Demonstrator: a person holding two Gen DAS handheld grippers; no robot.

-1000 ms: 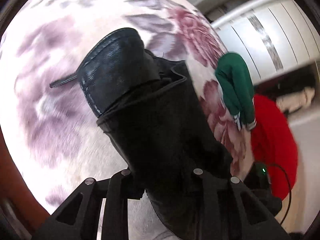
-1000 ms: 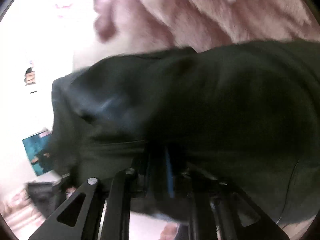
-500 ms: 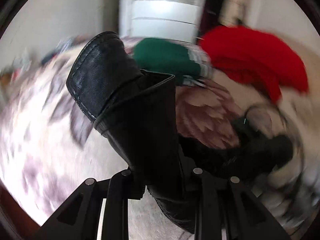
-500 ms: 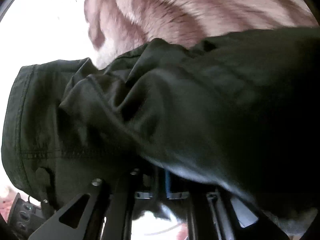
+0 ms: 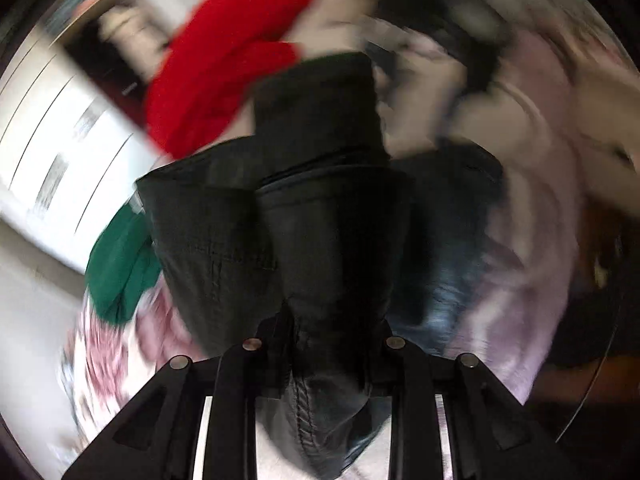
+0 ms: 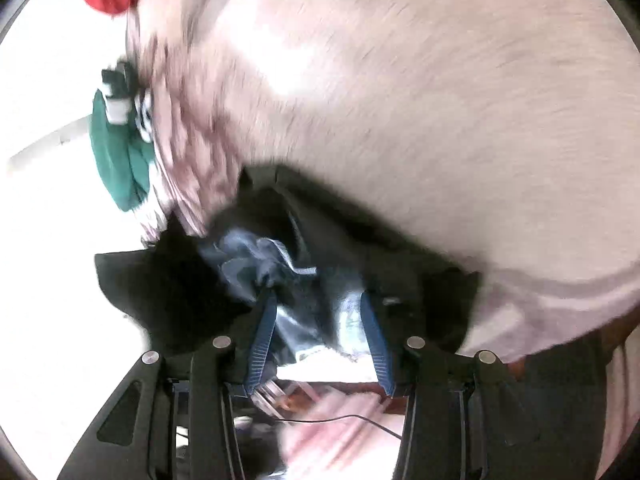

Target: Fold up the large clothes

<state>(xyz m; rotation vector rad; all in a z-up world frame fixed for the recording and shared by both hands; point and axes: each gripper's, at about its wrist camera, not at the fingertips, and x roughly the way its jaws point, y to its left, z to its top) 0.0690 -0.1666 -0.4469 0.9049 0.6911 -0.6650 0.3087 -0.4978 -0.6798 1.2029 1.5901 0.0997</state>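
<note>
Right wrist: right claw (image 6: 318,320), earlier clamped, now gapes around black jacket (image 6: 400,256); left claw (image 5: 320,360) still grips it.

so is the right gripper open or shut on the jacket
Open: the right gripper has its blue pads spread apart, black jacket lying loose between them.

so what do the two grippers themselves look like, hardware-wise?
Left gripper: matte black angular linkage arms with triangular cut-outs and round silver pivot screws. Right gripper: the same black frame and silver screws, plus ribbed blue fingers lining the jaws. No sleeves or markings are visible.
</note>
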